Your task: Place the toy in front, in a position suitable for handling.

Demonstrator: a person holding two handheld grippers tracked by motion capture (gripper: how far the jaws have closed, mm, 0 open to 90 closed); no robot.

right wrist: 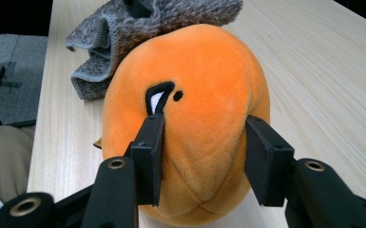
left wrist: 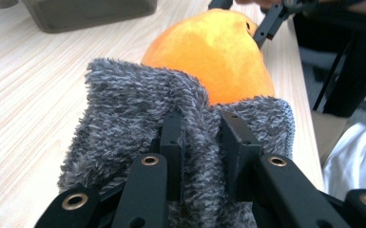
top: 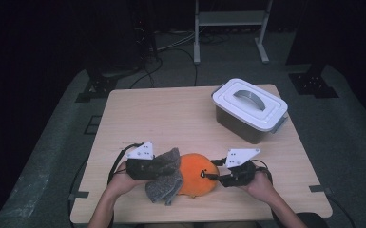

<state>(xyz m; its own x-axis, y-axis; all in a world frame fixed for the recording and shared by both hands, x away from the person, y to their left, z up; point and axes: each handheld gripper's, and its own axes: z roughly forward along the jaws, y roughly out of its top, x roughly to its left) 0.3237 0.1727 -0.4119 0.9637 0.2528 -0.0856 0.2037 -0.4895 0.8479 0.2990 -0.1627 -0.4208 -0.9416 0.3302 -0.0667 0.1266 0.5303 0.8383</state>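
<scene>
On the table [top: 180, 114], cloth [top: 164, 178] touches the toy's [top: 197, 175] left; box [top: 249, 109] behind.

The orange plush toy [right wrist: 190, 118] has a short, velvety, matt pile with stitched seams, while the grey cloth [left wrist: 138, 118] is shaggy, coarse fleece with a ribbed edge. The bench [top: 171, 118] looks like pale wood laminate, smooth with a fine straight grain and a dull sheen, and the lidded box [top: 249, 109] on it looks like smooth plastic, its white lid slightly glossy. Each hand-held gripper [right wrist: 204, 161] has matt black jaws that look like hard plastic, with brass-coloured metal rivets.
</scene>
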